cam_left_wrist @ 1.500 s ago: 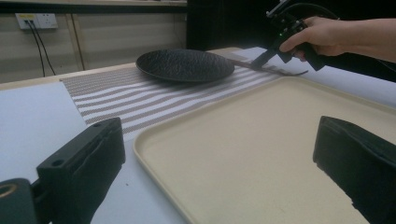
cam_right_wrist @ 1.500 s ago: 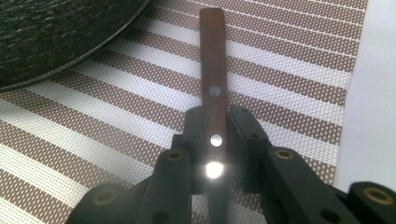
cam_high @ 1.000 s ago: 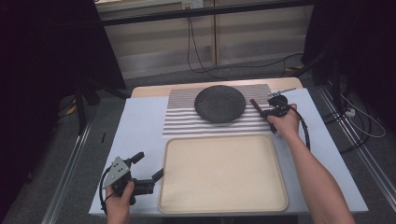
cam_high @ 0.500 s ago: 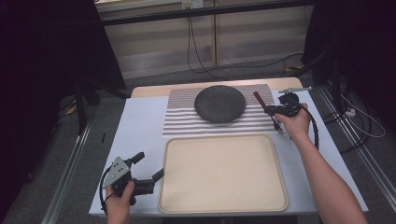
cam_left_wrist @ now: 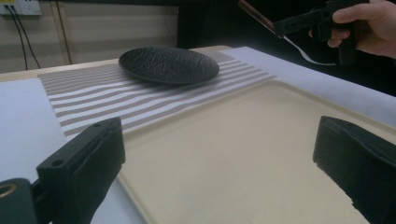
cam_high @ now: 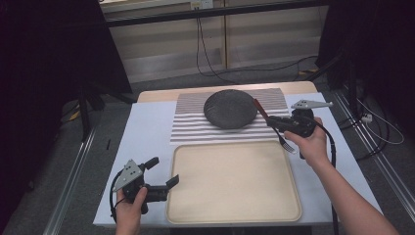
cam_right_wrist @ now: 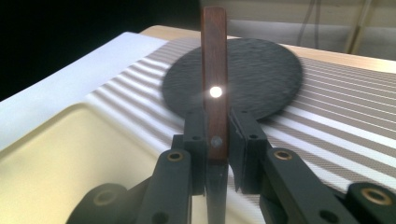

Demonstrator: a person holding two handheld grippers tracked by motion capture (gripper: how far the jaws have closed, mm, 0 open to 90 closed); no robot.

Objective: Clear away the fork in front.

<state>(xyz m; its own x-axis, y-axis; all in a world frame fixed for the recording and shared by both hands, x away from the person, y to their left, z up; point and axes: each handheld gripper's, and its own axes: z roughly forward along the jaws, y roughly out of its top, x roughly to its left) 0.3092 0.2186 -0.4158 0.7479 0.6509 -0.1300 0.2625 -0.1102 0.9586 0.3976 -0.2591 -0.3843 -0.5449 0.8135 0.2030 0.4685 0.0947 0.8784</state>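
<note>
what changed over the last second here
The right gripper, shut on the fork by its wooden handle, lifted it off the right edge of the striped mat and swung it toward the near right. The left gripper stayed open by the tray; the plate did not move.

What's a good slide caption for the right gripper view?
Hand-held gripper clamps a wooden-handled fork above the black plate.

A fork (cam_high: 274, 125) with a reddish-brown wooden handle and metal tines is seen right of centre in the high view, lifted off the table. Its handle is tilted toward the upper left, its tines toward the lower right.
</note>
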